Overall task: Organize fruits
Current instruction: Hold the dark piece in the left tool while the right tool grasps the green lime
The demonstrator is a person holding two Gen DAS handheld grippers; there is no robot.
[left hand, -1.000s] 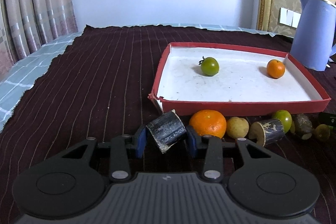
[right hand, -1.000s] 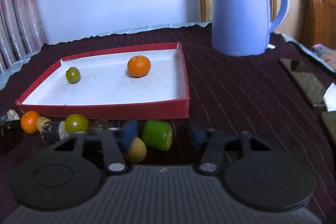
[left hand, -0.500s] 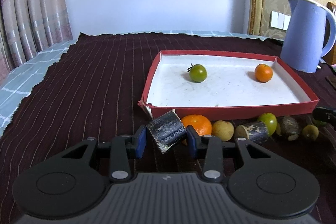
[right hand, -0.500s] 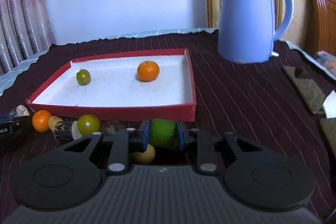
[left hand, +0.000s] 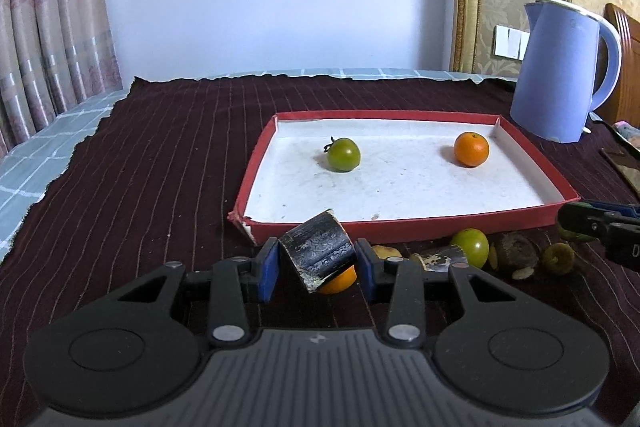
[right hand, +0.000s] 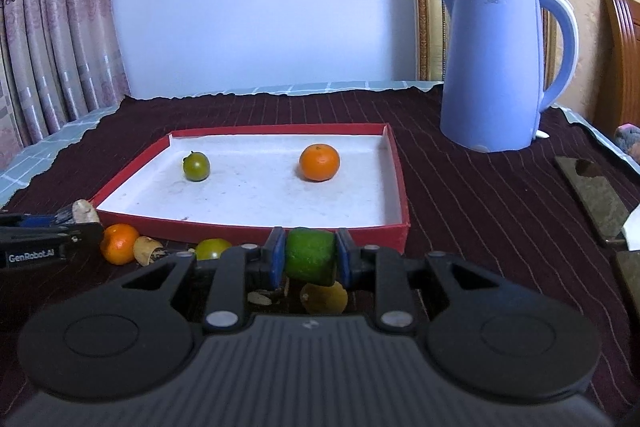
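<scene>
Two fruits, a green tomato (left hand: 343, 155) at 9 o'clock and an orange (left hand: 471, 149) at 3 o'clock, lie in the red tray (left hand: 400, 225), while the left hand-held gripper (left hand: 318, 270) clamps a dark cane piece (left hand: 318, 254) and the right hand-held gripper (right hand: 310, 258) a green fruit (right hand: 310, 255).

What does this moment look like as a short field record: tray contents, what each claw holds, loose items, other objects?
tray: red-rimmed tray, white inside
in tray: green tomato; orange
left claw: shut on dark cane piece, tilted
right claw: shut on green fruit
loose in front of tray: second orange, second green tomato, second cane piece, small yellowish fruits
surface: dark striped cloth
other: blue kettle, right of tray
</scene>
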